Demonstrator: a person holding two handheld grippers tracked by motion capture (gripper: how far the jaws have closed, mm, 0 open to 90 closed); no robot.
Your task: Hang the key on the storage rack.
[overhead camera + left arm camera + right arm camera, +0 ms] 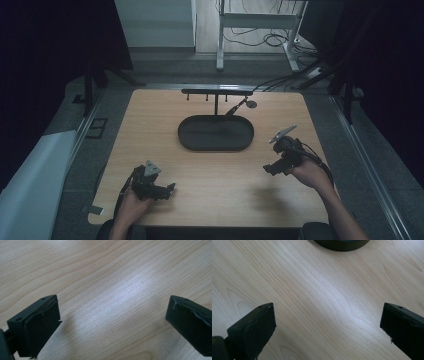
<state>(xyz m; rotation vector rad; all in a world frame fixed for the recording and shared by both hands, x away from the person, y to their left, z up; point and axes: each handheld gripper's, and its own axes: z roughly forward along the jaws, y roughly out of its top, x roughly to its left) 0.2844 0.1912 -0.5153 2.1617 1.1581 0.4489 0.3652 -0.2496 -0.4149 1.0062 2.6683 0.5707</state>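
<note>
A black oval tray lies in the middle of the wooden table, and its rim shows at the top of the right gripper view. Behind it stands a black T-shaped rack with small pegs. My left gripper rests low at the front left, held by a hand, jaws wide apart over bare wood. My right gripper hovers at the right, front of the tray, jaws also spread wide with nothing between them.
A small round object on a short arm sits beside the rack at the back right of the tray. Cables and a desk frame lie on the floor beyond the table. A white sheet lies at the left.
</note>
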